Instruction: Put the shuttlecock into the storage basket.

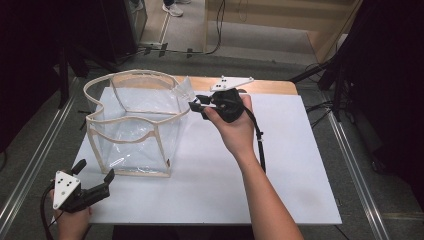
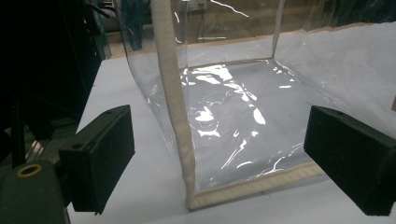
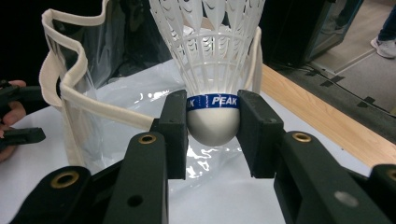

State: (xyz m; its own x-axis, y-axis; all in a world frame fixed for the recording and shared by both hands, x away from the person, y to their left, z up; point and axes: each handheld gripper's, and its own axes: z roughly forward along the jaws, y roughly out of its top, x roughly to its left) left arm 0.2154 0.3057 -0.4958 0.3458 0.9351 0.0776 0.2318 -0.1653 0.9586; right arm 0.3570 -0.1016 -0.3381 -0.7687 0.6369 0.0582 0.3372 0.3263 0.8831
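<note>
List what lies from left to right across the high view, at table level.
Left claw → clear bag with cream trim → shuttlecock → right claw → bare white tabletop.

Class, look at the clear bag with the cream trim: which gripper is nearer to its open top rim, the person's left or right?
Right. The right gripper, clamped on a shuttlecock, hovers beside the clear bag's top rim. The left gripper sits low, near the bag's bottom corner, jaws open.
</note>
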